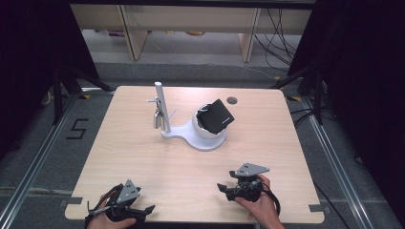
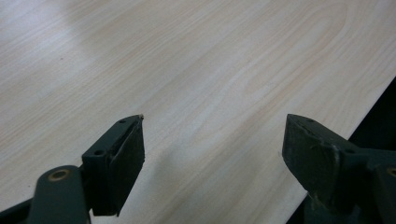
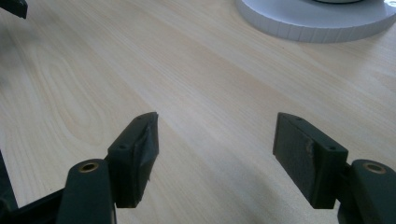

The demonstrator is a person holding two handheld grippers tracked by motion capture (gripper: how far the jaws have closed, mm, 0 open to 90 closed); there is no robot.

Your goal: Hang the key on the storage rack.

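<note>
I rest both hands near the surface's (image 1: pixel 143 157) front edge, left hand-held gripper (image 1: pixel 145 210) and right hand-held gripper (image 1: pixel 223 187) gaping empty, facing the white stand (image 1: pixel 191 136) for reaching its black wallet (image 1: pixel 217 117).

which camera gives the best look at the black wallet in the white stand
The high view: the black wallet sits tilted in the bowl of the white stand. The right gripper view catches the stand's flat base; the left gripper view faces the table.

Ahead of you at 12 o'clock the white stand (image 1: pixel 193 136) with its post (image 1: pixel 162 107) and black wallet (image 1: pixel 217 116) blocks the mid-desk (image 1: pixel 143 162); the near desk lies open.
</note>
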